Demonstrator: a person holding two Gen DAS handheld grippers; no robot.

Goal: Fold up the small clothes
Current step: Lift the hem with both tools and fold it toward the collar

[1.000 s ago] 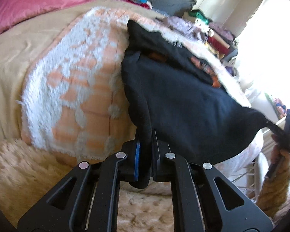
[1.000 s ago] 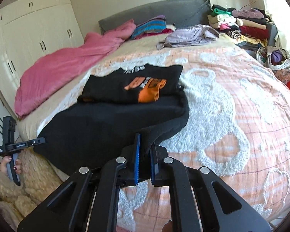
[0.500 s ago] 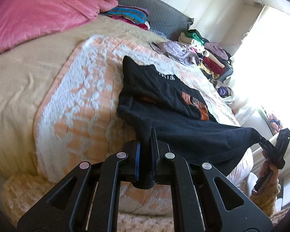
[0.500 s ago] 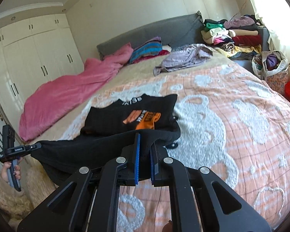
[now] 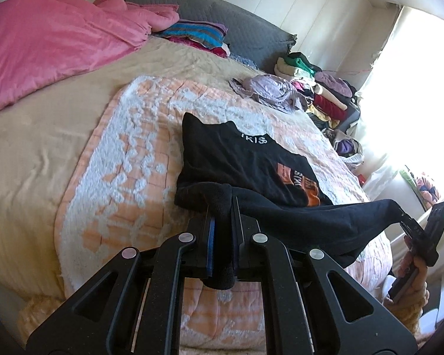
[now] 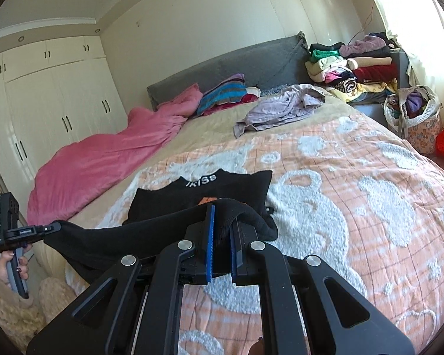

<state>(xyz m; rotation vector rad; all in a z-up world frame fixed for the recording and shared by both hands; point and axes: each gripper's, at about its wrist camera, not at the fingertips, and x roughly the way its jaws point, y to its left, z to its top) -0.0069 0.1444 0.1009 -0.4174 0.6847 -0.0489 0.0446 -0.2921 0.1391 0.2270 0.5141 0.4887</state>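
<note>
Two claws, left claw [image 5: 222,233] and right claw [image 6: 220,236], each pinch a corner of the black shirt [image 5: 245,159] lying on the bed [image 5: 127,159]. Advisable: keep the raised hem taut and level, and lay it squarely at the collar.

Cream wardrobe [image 6: 44,112], grey headboard [image 6: 236,62], sunlit window [image 5: 423,88] beside the bed [image 6: 370,192]

The raised hem of the black shirt [image 6: 151,233] hides most of its orange print [image 6: 205,200] from my right wrist view. My left gripper [image 5: 221,236] covers the blanket's [image 5: 133,159] near edge. Window glare washes out the far corner.
</note>
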